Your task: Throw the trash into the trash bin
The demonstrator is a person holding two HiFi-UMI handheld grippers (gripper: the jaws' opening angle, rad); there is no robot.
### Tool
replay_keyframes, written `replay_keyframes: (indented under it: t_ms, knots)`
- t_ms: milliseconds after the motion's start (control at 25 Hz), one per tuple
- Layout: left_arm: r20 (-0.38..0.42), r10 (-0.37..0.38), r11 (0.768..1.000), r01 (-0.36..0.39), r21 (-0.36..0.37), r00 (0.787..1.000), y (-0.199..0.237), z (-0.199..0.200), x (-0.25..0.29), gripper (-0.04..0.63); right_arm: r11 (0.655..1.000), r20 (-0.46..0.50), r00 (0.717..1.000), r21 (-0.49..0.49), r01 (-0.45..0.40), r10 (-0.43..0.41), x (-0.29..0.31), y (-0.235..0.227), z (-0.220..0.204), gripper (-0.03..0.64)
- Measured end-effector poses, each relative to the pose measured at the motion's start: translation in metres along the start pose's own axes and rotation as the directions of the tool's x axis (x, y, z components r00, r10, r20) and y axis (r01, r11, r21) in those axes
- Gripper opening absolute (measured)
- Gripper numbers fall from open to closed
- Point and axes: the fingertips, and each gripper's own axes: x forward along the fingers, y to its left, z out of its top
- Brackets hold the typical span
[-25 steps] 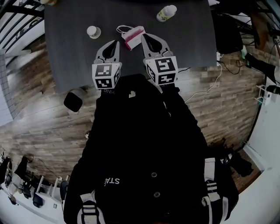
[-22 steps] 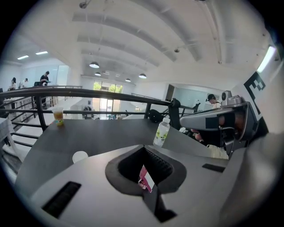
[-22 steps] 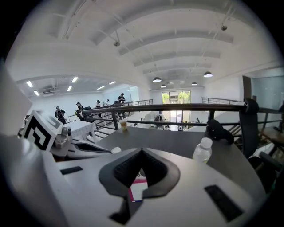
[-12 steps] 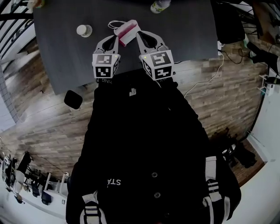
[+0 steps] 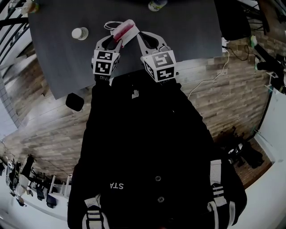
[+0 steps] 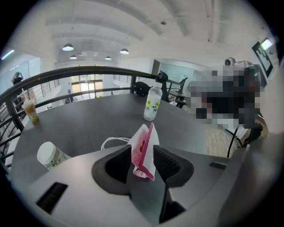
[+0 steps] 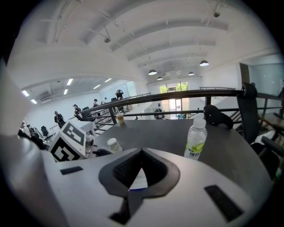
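From the head view, we look down on a matte dark-grey table (image 5: 187,31) set over wood-plank flooring (image 5: 223,98). The left gripper (image 5: 115,39) and right gripper (image 5: 139,34) reach onto it side by side, their tips converging on a flat pink-and-white packet (image 5: 126,29), the trash. A white-lidded container (image 5: 79,33) stands to the left, and a clear bottle (image 5: 156,4) stands at the far edge. A black bin (image 5: 74,101) with rounded corners sits on the floor beside the table, well apart from the packet.

In the left gripper view the jaws are opening. The packet (image 6: 146,139) stands upright between them — a glossy folded wedge, with its white face close to one dark pad and its pink face just beside the ribbed pad. Neither pad squeezes it. A thin white cord (image 6: 111,141) loops on the table behind it. Farther off, the bottle (image 6: 153,103) shows a green label.

In the right gripper view the jaws are closed, tips meeting in a point. A white sliver with a blue edge (image 7: 140,179) shows in the hollow behind them — we cannot tell whether it is pinched. The bottle (image 7: 195,139) stands to the right.
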Motion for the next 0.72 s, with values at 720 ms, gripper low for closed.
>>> replay_keyframes:
  t_ms: [720]
  knots:
    - [-0.111, -0.036, 0.997, 0.043, 0.060, 0.993, -0.017, -0.025, 0.021, 0.023, 1.000, -0.024, 0.999, 0.002, -0.022, 0.022, -0.004, -0.007, -0.015, 0.014]
